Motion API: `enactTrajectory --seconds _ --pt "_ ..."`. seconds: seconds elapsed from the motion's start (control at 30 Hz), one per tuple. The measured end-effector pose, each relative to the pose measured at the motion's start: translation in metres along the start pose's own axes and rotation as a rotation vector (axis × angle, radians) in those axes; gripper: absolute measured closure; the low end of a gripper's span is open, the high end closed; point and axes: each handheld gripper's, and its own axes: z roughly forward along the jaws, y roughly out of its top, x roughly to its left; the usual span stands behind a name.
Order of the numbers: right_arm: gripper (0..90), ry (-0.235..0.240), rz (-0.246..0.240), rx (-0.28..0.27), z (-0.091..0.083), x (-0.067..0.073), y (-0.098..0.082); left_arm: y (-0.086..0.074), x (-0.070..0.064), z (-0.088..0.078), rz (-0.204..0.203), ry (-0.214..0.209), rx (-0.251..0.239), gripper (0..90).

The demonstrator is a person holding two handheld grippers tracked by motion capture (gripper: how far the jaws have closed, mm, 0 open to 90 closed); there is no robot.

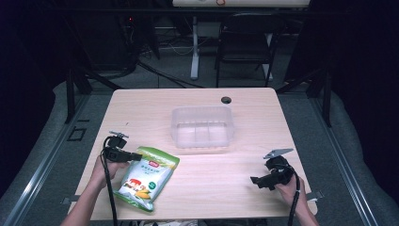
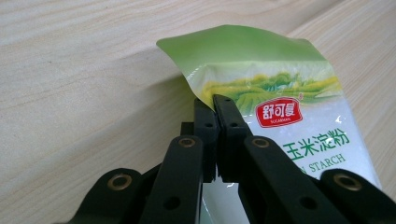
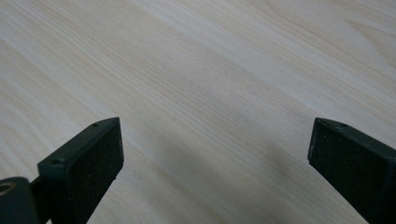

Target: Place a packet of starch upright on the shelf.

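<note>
**Starch bag pinched at its edge**

The wooden table [image 1: 244, 165] carries a clear plastic bin [image 1: 202, 126] at centre. Near its left front lies the corn starch bag [image 1: 147, 176]. The left gripper [image 1: 136, 156] clamps the bag's upper edge. The right gripper [image 1: 256, 181] hovers above bare wood, jaws wide apart.

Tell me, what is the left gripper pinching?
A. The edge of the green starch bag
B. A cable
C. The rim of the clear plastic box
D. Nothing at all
A: the left gripper has its jaws shut on the starch bag edge.
</note>
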Motion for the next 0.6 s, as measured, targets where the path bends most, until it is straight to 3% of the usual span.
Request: enactTrajectory --seconds 0.23,0.47,0.6 --pt "2.9 0.0 -0.003 0.002 -0.0003 0.0001 0.0 -0.0037 0.0013 -0.0037 -0.008 -0.02 -0.033 88.8" --pt "2.9 -0.005 0.001 -0.003 -0.0004 0.0003 -0.0004 -0.0045 -0.0012 -0.0052 0.007 0.004 -0.033 88.9" --pt "2.9 -0.012 0.001 -0.006 -0.0006 0.0002 -0.0005 -0.006 -0.0031 -0.0069 -0.007 0.002 -0.064 88.9"
